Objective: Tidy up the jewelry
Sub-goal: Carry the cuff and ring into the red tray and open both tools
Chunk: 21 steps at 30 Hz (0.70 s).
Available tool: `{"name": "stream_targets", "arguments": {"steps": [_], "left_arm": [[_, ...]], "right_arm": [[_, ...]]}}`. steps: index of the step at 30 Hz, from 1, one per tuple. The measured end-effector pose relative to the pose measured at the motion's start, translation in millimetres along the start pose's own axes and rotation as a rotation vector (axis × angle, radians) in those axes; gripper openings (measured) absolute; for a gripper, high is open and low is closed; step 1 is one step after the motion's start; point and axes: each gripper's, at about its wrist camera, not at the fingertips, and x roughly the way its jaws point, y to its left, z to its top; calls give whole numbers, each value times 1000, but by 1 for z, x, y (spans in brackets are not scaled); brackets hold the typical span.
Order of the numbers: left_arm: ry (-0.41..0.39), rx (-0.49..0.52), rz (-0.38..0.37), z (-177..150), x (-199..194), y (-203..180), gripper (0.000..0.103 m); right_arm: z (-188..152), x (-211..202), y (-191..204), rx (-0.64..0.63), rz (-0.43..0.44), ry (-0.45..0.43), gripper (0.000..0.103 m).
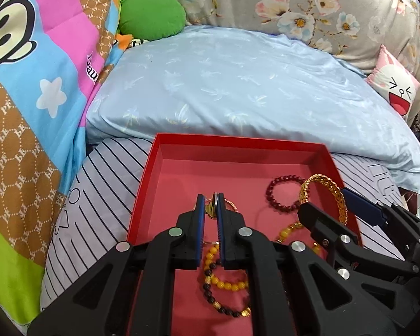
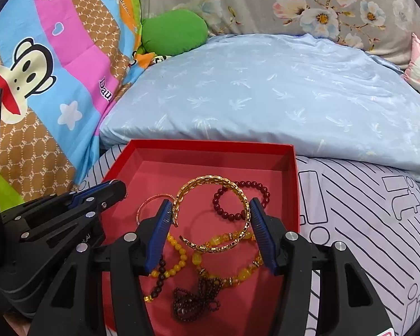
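A red box (image 1: 238, 144) (image 2: 210, 144) sits on the bed and holds jewelry. My left gripper (image 1: 210, 198) is shut on a thin gold ring-like bangle (image 1: 215, 204) over the box floor; the bangle shows in the right wrist view (image 2: 151, 200) beside the left gripper (image 2: 114, 187). My right gripper (image 2: 210, 210) is wide open around a wide gold mesh bangle (image 2: 210, 184) (image 1: 322, 182), fingers close to its sides. A dark red bead bracelet (image 1: 282, 193) (image 2: 238, 196), yellow bead bracelets (image 1: 226, 280) (image 2: 179, 254) and a dark chain (image 2: 193, 302) lie in the box.
A pale blue pillow (image 1: 238, 84) lies right behind the box. A cartoon quilt (image 1: 28, 112) rises on the left. A green cushion (image 1: 151, 16) and a floral cover (image 1: 294, 0) are at the back. A striped sheet (image 2: 364, 224) lies under the box.
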Motion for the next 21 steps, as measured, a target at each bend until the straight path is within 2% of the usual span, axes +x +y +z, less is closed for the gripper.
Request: {"name": "stream_targets", "arguments": {"steps": [16,18,21], "left_arm": [[34,-8,28,0,27,3,8],[27,-5,42,0,25,2,12],[30,-19,52,0,25,5,23]], "right_arm": [[2,22,-2,-3,-14,39,56],[2,22,-2,-2,-22,37,56],[2,21,-2,0,-23,35,56]]}}
